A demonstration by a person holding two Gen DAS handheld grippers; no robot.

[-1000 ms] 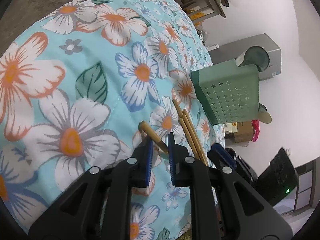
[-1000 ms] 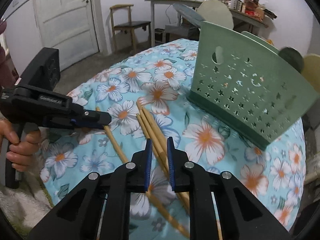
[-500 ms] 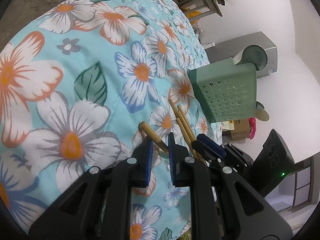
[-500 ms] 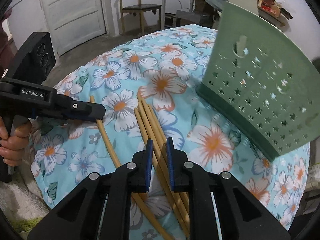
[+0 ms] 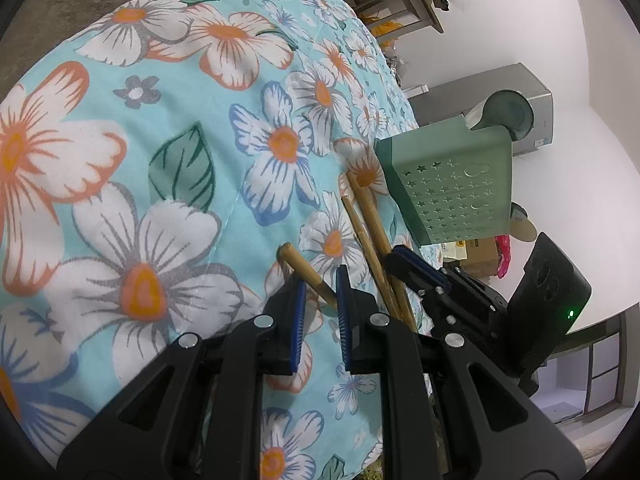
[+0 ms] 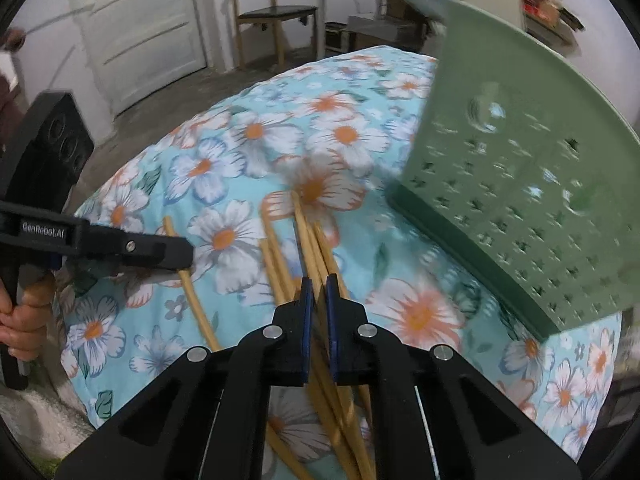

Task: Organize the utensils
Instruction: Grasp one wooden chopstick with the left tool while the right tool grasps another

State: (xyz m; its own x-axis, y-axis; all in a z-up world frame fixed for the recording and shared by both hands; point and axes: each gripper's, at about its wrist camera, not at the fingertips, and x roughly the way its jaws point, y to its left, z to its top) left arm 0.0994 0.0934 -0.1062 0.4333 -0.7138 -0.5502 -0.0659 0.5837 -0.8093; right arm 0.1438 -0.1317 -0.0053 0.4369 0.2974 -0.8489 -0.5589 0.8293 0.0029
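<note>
Right gripper [image 6: 317, 294] points steeply down, jaws clamped on one chopstick from the bundle [image 6: 316, 240] lying beneath it, probably to pull a single stick free. Left gripper [image 5: 320, 294] is closed around the end of a separate chopstick [image 5: 306, 274] on the floral cloth [image 5: 180, 160]. The green perforated holder [image 6: 520, 200], the likely destination, sits ahead-right of the right gripper, well clear.

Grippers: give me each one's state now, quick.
Left gripper: fingers shut on a single chopstick.
Right gripper: fingers closed on one stick of the chopstick bundle.
</note>
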